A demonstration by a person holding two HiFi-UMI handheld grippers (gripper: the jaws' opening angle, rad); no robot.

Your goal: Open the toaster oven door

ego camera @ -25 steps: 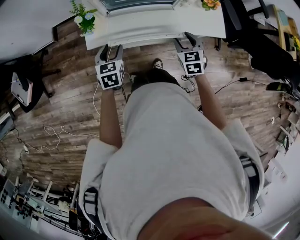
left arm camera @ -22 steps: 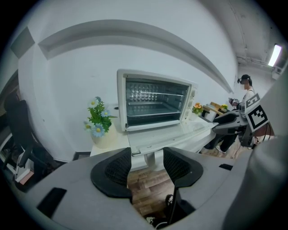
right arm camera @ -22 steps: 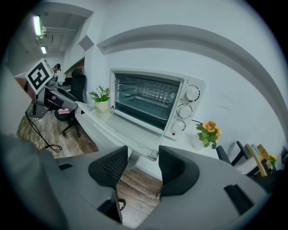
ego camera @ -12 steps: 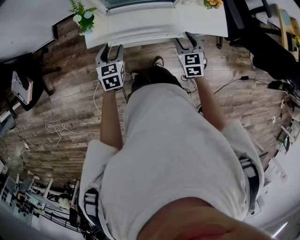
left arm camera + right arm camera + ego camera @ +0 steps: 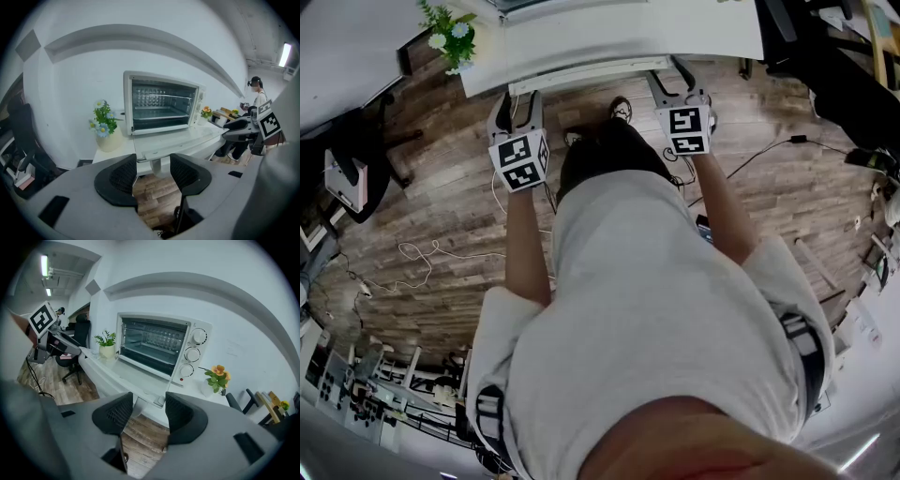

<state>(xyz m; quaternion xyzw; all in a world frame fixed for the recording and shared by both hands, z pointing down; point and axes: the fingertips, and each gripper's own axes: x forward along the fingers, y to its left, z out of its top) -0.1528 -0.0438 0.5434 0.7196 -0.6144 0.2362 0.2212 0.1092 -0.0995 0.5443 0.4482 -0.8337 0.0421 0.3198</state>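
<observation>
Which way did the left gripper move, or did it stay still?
Yes, it moved a little: in the head view the left gripper has drawn back from the flowers, toward the person.

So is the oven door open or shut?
Open. The door lies folded down flat in front of the oven, and the racks inside show uncovered.
</observation>
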